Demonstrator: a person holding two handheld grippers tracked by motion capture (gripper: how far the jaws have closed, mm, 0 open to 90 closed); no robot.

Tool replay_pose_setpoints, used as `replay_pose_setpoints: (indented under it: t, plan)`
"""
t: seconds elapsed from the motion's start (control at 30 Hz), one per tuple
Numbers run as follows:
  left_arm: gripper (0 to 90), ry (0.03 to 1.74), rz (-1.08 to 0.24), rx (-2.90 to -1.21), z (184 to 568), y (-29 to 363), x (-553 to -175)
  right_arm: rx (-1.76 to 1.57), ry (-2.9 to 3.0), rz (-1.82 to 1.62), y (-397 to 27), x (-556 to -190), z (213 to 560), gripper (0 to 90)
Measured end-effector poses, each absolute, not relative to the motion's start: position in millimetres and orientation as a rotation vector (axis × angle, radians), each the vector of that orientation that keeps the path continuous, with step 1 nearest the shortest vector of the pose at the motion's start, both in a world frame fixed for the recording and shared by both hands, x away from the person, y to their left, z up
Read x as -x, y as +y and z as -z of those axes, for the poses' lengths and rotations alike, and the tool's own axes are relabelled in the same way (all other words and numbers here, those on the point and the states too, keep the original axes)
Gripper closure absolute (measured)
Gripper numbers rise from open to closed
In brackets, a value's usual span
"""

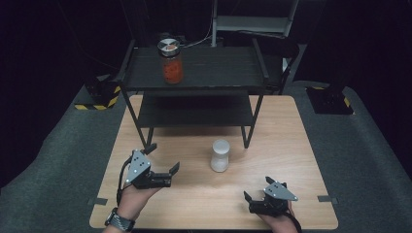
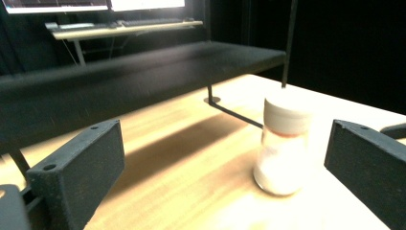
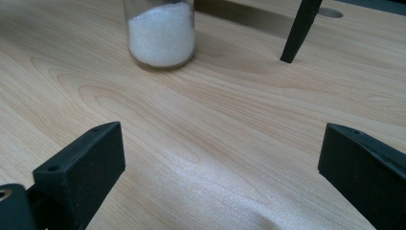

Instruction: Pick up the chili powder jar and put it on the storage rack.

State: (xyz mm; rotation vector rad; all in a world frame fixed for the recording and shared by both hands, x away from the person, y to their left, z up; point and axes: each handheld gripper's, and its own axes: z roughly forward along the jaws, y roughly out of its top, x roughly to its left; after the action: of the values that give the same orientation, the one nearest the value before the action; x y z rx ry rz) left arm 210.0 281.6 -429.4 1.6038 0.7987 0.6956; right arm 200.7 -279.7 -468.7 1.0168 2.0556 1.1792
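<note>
A clear jar of white powder with a white lid (image 1: 220, 155) stands upright on the wooden table (image 1: 204, 194), in front of the black shelf rack. My left gripper (image 1: 163, 157) is to the jar's left, open and empty, and points toward it. The left gripper view has the jar (image 2: 285, 143) just inside the right jaw's line, some way ahead of my gripper (image 2: 225, 167). My right gripper (image 1: 257, 188) rests open near the front right of the table. Ahead of it (image 3: 220, 167), at the upper left, is the jar's lower part (image 3: 160, 33).
A black two-tier shelf rack (image 1: 194, 82) stands across the back of the table. On its top tier sits a jar of red contents with a metal lid (image 1: 171, 63). One rack leg (image 3: 299, 28) stands right of the white jar. Grey floor surrounds the table.
</note>
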Motion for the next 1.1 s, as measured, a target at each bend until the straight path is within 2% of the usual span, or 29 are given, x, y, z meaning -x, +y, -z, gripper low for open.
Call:
replay_pose_setpoints:
  t: [0.63, 0.9, 1.1]
  plan:
    - [0.4, 0.902, -0.683, -1.69, 485, 285, -191, -1.023, 2.046, -1.165, -277, -199, 469, 1.9]
    - [0.4, 0.936, -0.667, -1.737, 494, 288, -188, -1.005, 2.043, -1.149, -274, -197, 469, 1.9]
    - [0.4, 0.901, -0.693, -1.773, 494, 285, -187, -1.007, 2.039, -1.15, -274, -197, 469, 1.9]
